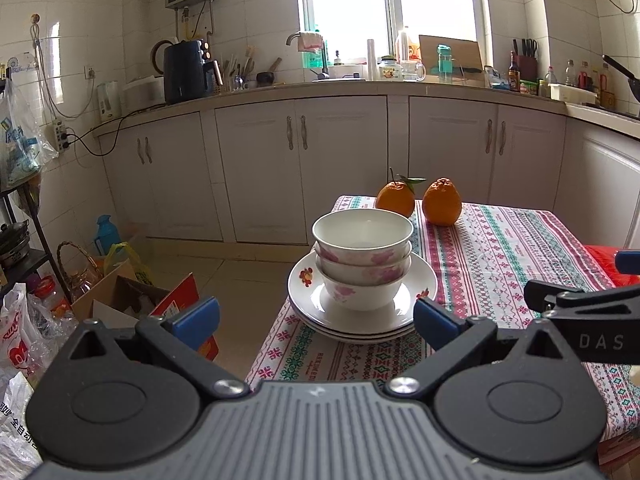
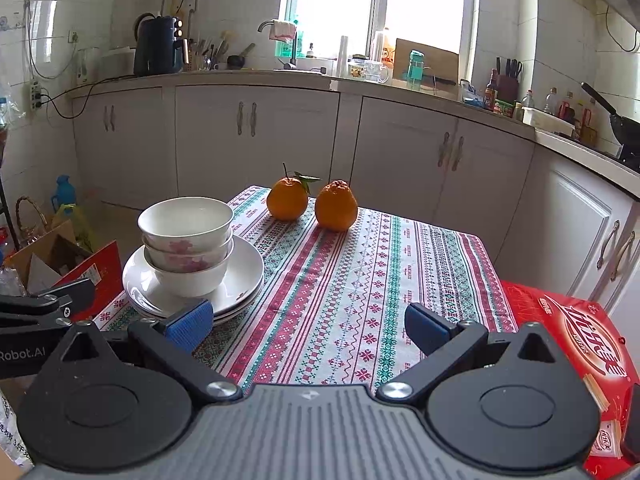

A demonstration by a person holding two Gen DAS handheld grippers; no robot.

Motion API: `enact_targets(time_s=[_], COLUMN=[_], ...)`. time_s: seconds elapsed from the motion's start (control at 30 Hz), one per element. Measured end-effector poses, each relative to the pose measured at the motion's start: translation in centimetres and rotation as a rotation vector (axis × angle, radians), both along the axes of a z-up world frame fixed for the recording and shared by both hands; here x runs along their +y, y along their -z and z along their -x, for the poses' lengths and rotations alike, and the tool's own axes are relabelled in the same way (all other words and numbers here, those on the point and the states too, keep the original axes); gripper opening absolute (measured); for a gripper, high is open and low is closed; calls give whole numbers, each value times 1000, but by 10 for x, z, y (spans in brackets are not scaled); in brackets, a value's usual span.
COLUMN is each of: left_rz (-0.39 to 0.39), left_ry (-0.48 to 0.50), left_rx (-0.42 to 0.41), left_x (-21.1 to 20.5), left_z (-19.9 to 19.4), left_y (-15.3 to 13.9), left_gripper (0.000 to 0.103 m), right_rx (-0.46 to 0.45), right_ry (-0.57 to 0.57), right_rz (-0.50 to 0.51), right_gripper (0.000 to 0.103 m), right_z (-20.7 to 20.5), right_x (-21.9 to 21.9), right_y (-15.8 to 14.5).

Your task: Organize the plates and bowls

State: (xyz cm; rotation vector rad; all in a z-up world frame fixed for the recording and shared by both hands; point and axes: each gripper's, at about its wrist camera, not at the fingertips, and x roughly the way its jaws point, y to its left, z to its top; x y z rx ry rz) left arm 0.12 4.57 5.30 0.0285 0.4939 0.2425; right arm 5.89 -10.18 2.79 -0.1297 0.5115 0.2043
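Three white bowls with pink flowers (image 1: 362, 262) (image 2: 186, 244) are nested in a stack on top of stacked white plates (image 1: 420, 280) (image 2: 244, 270) at the left edge of the table. My left gripper (image 1: 316, 320) hangs open just in front of the stack, nothing between its blue pads (image 1: 198, 316). My right gripper (image 2: 306, 326) is open too, over the patterned tablecloth (image 2: 348, 280) to the right of the stack. The right gripper's arm also shows at the right edge of the left wrist view.
Two oranges (image 1: 418, 200) (image 2: 312, 202) sit at the table's far end. A red box (image 2: 576, 344) lies at the table's right side. Cardboard boxes and bags (image 1: 132, 300) crowd the floor left of the table. Kitchen cabinets (image 1: 300, 168) stand behind.
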Motion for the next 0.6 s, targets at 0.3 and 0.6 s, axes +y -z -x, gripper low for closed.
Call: enact_targets(time_s=[0.3, 0.6], left_rz=[9, 13], left_ry=[-4, 0], left_rx=[-4, -6], left_x=[0, 0], left_z=[-1, 0], left_y=[0, 0], left_gripper=[102, 102], right_rx=[8, 8], right_ry=[6, 10], right_rz=[-6, -2], right_gripper=[103, 103], right_z=[-2, -2], right_x=[-1, -1], right_y=[1, 1])
